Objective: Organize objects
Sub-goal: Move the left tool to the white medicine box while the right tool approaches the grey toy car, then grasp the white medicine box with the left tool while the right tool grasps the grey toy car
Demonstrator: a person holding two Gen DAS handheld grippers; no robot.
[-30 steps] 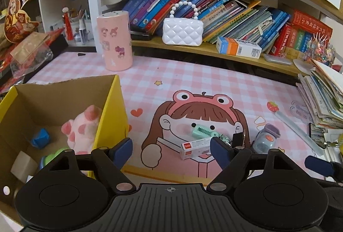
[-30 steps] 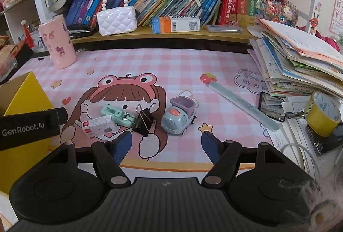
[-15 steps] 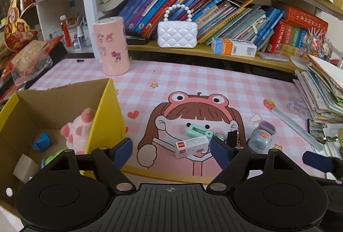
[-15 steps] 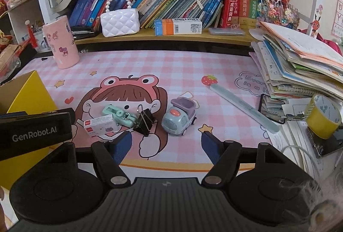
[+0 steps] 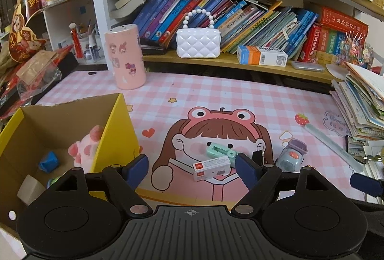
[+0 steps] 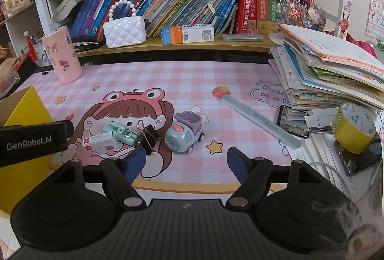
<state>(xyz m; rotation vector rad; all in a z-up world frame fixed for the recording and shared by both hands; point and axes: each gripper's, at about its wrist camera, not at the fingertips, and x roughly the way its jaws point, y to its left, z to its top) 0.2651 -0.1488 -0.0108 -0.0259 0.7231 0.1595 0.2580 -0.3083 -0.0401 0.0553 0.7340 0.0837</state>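
1. The yellow cardboard box (image 5: 112, 130) is running off the left edge of the left wrist view; its near wall is hiding behind the left tongs (image 5: 192, 167), and a pink plush toy (image 5: 84, 149) and a blue item (image 5: 48, 161) inside are only partly showing.
2. The black binder clip (image 6: 148, 138) is mostly hiding behind a tong finger in the left view, but is showing whole in the right view.
3. The small white staple box (image 5: 211, 167), red-labelled, is lying on the pink checked surface (image 5: 216, 96), touching the mint green stapler (image 5: 219, 149) behind it.
4. The grey and purple toy truck (image 6: 184, 135) is sitting just beside the clip, apart from it.
5. The left tongs are hanging wide open and holding nothing, with the staple box framed between the fingers.
6. The right tongs (image 6: 187, 161) are also gaping wide and holding nothing, near the truck.
7. A pale green ruler (image 6: 261, 122) is lying well apart, to the right.
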